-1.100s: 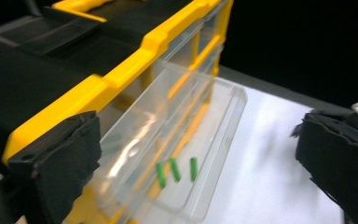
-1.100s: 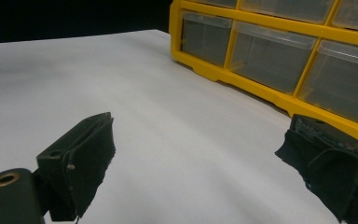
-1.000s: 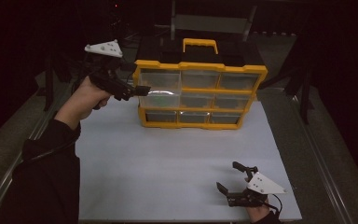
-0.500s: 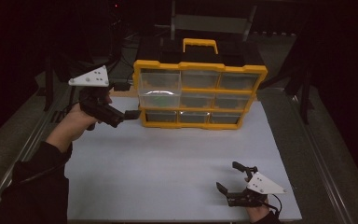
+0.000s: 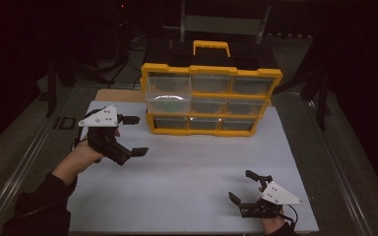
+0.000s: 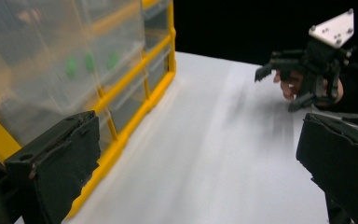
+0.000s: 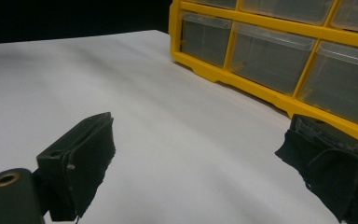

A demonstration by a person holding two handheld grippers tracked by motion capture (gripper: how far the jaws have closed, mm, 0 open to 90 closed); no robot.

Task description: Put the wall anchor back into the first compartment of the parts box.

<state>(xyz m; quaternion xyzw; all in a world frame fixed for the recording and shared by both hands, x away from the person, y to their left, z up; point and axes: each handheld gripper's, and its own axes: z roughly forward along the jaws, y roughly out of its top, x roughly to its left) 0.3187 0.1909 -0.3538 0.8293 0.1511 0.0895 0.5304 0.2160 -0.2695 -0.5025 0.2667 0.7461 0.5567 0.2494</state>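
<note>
The organizer box stands at the far side of the surface, its top-left drawer pulled out. Left tongs hover open beside it, right tongs open near right. Probably reaching in comes next.

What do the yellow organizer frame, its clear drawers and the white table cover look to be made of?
Yellow organizer frame: likely moulded plastic, uniform colour with a moulded carry handle. Clear drawers: transparent, slightly glossy plastic; green contents show through the pulled-out one. White table cover: matte sheet, paper or board, hard to tell which; flat with no glare.
</note>
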